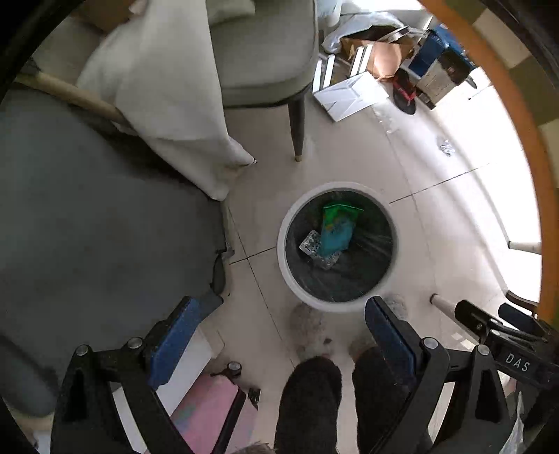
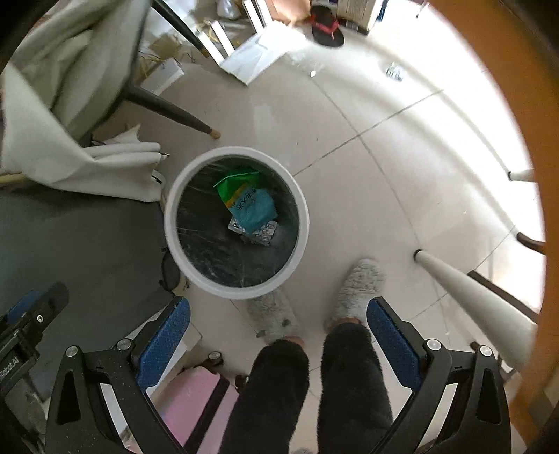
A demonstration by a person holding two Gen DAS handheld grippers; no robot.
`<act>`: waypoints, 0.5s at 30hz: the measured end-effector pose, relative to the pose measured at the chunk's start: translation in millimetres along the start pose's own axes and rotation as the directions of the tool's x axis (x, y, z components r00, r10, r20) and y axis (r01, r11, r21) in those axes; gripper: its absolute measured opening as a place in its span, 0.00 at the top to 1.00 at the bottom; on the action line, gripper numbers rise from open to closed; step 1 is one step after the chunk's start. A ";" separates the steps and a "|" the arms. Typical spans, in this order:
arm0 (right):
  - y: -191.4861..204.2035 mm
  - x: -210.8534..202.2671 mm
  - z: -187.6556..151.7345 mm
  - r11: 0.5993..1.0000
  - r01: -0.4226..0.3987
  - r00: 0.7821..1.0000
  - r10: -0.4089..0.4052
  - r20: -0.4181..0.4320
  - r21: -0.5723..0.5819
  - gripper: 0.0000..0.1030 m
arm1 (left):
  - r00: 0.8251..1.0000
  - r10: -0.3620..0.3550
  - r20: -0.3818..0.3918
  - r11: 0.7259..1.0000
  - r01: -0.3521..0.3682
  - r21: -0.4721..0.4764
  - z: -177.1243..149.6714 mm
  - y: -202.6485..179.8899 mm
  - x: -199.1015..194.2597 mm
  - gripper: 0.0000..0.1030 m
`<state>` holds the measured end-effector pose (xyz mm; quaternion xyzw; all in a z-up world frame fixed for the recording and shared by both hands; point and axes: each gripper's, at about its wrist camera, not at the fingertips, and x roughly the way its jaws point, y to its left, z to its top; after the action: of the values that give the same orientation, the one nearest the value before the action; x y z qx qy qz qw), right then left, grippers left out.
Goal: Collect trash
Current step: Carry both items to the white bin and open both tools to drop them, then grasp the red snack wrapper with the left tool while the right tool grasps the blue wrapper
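A round white trash bin with a dark liner stands on the tiled floor; it also shows in the right wrist view. Inside lie a green and blue packet and a silver blister pack. My left gripper is open and empty, above the floor just short of the bin. My right gripper is open and empty, held above the bin's near right side. A small crumpled silver scrap lies on the floor far beyond the bin.
The person's legs and grey slippers stand beside the bin. A grey chair with a draped white cloth is behind it. A dark table is left. Boxes and a sandal lie far back. A pink suitcase is below.
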<state>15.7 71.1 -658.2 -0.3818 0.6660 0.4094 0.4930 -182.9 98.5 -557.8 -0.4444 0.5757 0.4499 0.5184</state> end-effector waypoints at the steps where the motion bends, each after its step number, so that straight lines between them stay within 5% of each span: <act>1: 0.2 -18.8 -5.2 1.000 -0.004 1.000 0.004 0.015 -0.004 0.01 | 1.000 -0.003 0.001 1.000 0.003 0.000 -4.4 0.2 -15.9 0.06; 15: 4.3 -229.5 -83.8 0.989 -0.144 0.979 0.144 0.145 -0.012 0.01 | 0.994 -0.026 0.107 0.997 0.018 0.079 -49.4 -6.5 -206.2 0.06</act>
<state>34.0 19.5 -420.0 -0.3019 0.6539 0.4713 0.5091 -172.4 58.2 -349.8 -0.4051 0.5590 0.4447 0.5707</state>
